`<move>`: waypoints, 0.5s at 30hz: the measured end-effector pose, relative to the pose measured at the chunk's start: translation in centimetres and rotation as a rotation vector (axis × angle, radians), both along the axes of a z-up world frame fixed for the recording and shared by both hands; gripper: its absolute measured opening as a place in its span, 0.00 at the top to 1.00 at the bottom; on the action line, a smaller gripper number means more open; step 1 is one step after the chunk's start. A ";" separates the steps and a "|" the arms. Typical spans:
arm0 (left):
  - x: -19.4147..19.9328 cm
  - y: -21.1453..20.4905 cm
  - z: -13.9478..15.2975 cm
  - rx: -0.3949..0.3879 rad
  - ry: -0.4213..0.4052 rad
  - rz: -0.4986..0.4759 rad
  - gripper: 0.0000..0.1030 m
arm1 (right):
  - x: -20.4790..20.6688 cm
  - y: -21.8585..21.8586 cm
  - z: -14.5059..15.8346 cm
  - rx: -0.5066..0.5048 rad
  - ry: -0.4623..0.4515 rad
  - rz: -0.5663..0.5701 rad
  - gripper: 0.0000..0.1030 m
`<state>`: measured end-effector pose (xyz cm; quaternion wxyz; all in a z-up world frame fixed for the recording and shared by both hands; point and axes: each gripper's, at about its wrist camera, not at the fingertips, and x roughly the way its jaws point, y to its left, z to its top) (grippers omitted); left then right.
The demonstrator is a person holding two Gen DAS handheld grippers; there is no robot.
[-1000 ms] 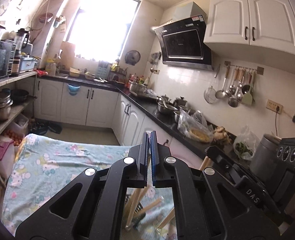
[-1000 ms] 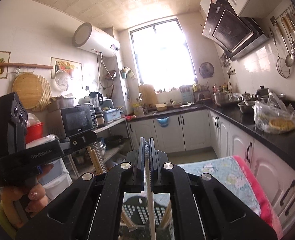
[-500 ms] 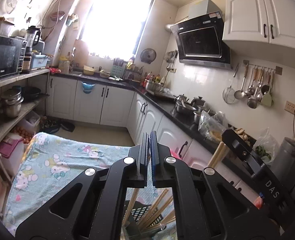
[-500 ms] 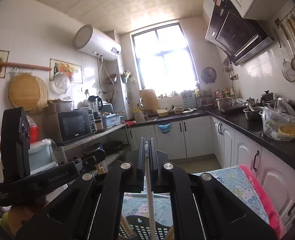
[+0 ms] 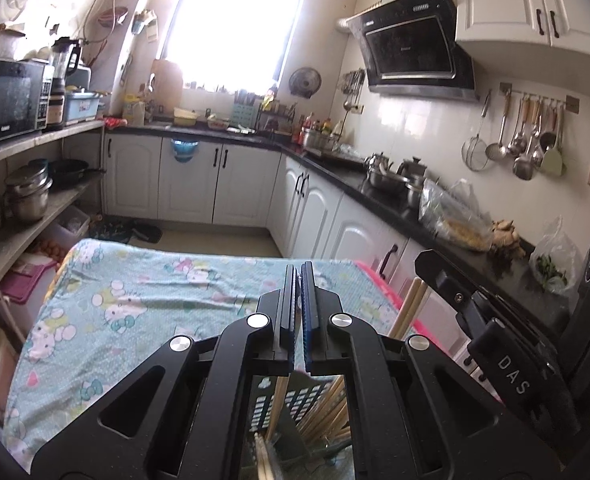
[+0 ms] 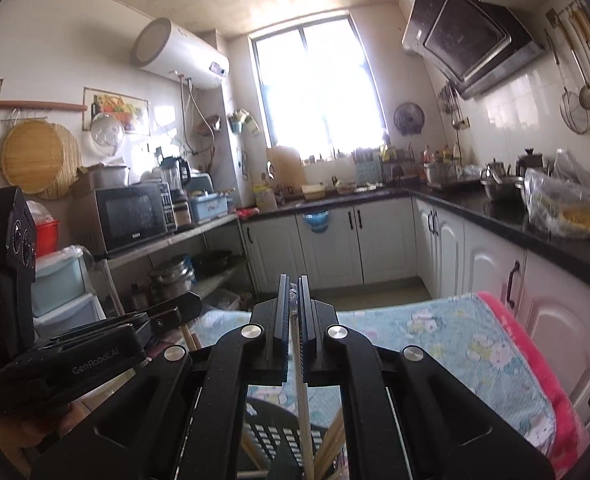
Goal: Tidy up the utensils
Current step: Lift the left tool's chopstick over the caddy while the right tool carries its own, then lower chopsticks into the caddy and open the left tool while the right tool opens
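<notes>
My right gripper (image 6: pixel 291 292) is shut on a pale chopstick (image 6: pixel 305 420) that hangs down between its fingers into a dark slotted utensil holder (image 6: pixel 273 438) below. My left gripper (image 5: pixel 299 280) is shut on wooden chopsticks (image 5: pixel 279 396) that also hang down into the same holder (image 5: pixel 291 404), where several more chopsticks (image 5: pixel 327 408) lean. The right gripper shows at the right of the left wrist view (image 5: pixel 423 260) with chopstick ends (image 5: pixel 409 306) under it. The left gripper shows at the left of the right wrist view (image 6: pixel 191 304). Both hover above the table.
A table with a blue cartoon cloth (image 5: pixel 135 304) and a pink edge (image 6: pixel 535 364) lies below. White cabinets with a black counter (image 5: pixel 375 188) run along the right, shelves with a microwave (image 5: pixel 7 100) on the left. Utensils hang on the wall rail (image 5: pixel 531 136).
Both grippers have tilted down and forward over the holder, so more of the table and holder shows. Both stay shut on their chopsticks.
</notes>
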<state>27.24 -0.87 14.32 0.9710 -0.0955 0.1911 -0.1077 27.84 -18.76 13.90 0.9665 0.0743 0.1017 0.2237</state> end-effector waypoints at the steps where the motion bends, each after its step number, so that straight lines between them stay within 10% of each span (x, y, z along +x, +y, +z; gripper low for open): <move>1: 0.1 0.0 -0.4 0.000 0.012 -0.001 0.99 | 0.0 0.0 -0.2 0.000 0.010 0.003 0.95; 15: -1.2 1.0 -2.8 -0.005 0.094 -0.006 0.98 | -1.4 -0.6 -2.8 -0.010 0.141 -0.001 0.87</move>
